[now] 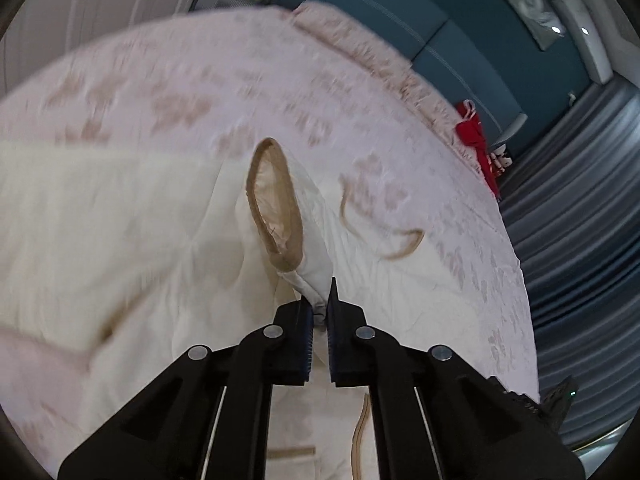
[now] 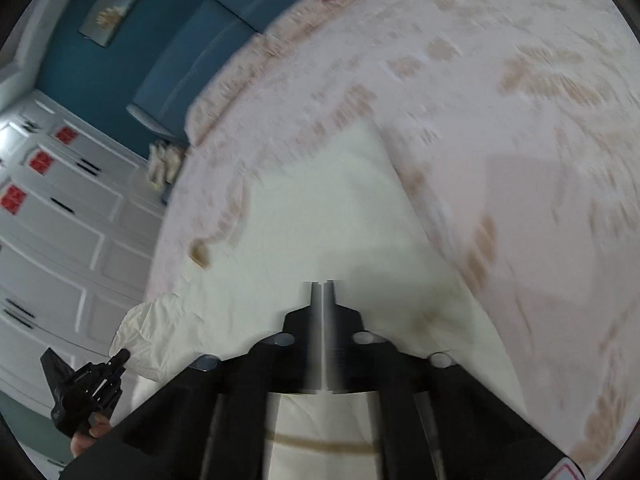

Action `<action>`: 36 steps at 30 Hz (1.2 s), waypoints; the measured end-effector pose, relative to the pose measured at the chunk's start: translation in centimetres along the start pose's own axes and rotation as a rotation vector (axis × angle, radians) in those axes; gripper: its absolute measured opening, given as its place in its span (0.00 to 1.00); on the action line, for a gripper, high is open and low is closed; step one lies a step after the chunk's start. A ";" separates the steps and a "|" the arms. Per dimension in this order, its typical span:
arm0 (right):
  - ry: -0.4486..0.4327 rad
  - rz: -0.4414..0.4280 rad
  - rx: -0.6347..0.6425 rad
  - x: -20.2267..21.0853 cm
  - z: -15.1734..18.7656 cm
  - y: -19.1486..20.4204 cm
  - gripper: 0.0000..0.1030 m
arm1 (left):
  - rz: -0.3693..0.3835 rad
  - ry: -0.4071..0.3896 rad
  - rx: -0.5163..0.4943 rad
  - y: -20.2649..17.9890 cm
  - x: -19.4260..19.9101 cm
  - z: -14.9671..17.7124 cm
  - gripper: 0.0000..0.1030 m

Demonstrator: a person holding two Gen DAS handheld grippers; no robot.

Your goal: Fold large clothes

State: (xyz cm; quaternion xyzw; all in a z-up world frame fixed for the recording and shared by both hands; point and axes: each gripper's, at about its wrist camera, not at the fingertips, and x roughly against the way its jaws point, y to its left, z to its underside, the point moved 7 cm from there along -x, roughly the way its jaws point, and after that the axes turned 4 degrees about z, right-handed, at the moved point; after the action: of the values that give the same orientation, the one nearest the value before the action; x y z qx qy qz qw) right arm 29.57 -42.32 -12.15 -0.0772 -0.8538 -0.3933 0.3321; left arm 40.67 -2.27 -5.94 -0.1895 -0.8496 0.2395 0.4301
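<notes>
A large cream quilted garment (image 1: pixel 120 240) with tan trim lies on the bed. In the left wrist view my left gripper (image 1: pixel 320 312) is shut on a fold of its white fabric just below a tan-lined opening (image 1: pixel 274 204). A loose tan cord (image 1: pixel 384 236) lies to the right. In the right wrist view the same garment (image 2: pixel 320 208) spreads ahead. My right gripper (image 2: pixel 323 292) is shut, and the cream fabric runs under it; whether it pinches cloth is blurred. The left gripper (image 2: pixel 116 360) shows at the lower left, holding the garment's edge.
The bed carries a pale pink floral bedspread (image 1: pixel 240 80). A teal headboard (image 1: pixel 380 4) and a red cloth (image 1: pixel 476 136) lie beyond it. Grey curtains (image 1: pixel 580 208) hang at the right. White panelled wardrobes (image 2: pixel 60 220) stand left in the right wrist view.
</notes>
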 end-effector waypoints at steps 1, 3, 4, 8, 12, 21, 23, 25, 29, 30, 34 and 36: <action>-0.055 -0.015 0.024 1.1 -0.8 0.7 0.01 | 0.003 -0.028 -0.032 -0.5 0.4 -1.0 0.04; -0.095 0.026 0.065 1.5 -1.3 0.6 0.01 | -0.023 -0.049 -0.065 -0.5 0.4 -1.3 0.04; -0.075 0.061 0.074 1.0 -1.1 -0.1 0.01 | -0.068 -0.039 -0.086 0.5 -0.3 -0.7 0.04; 0.027 0.118 0.097 -0.1 1.3 -1.5 0.02 | -0.177 0.067 -0.058 5.0 -3.9 3.0 0.04; 0.084 0.107 0.118 0.0 3.8 -1.6 0.36 | -0.184 0.084 0.005 7.5 -4.7 5.0 0.05; 0.091 0.024 -0.041 -2.7 1.8 -3.6 0.10 | -0.182 0.081 0.003 7.1 -4.1 5.0 0.05; 0.000 -0.010 0.017 -0.5 0.6 -1.9 0.08 | -0.161 0.067 -0.008 6.8 -3.5 4.8 0.05; -0.033 0.041 0.077 -0.3 0.6 -1.9 0.07 | -0.154 0.066 -0.026 6.6 -3.4 5.0 0.05; 0.128 0.227 0.097 -5.4 3.3 -6.0 0.07 | -0.187 0.119 -0.051 7.5 -5.7 7.4 0.05; 0.128 0.234 0.110 -5.4 3.5 -6.0 0.08 | -0.184 0.103 -0.049 7.7 -5.9 7.7 0.05; 0.081 0.317 0.183 -2.8 2.8 -3.6 0.12 | -0.171 0.093 -0.033 7.8 -5.4 7.4 0.08; 0.015 0.383 0.262 -0.7 2.6 -1.6 0.14 | -0.190 0.081 -0.027 7.6 -4.0 6.9 0.14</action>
State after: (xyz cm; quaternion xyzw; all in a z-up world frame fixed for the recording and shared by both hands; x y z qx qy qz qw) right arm 28.17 -41.39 -14.81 -0.1911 -0.8648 -0.2095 0.4144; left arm 38.09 0.09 -16.38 -0.1234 -0.8487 0.1785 0.4824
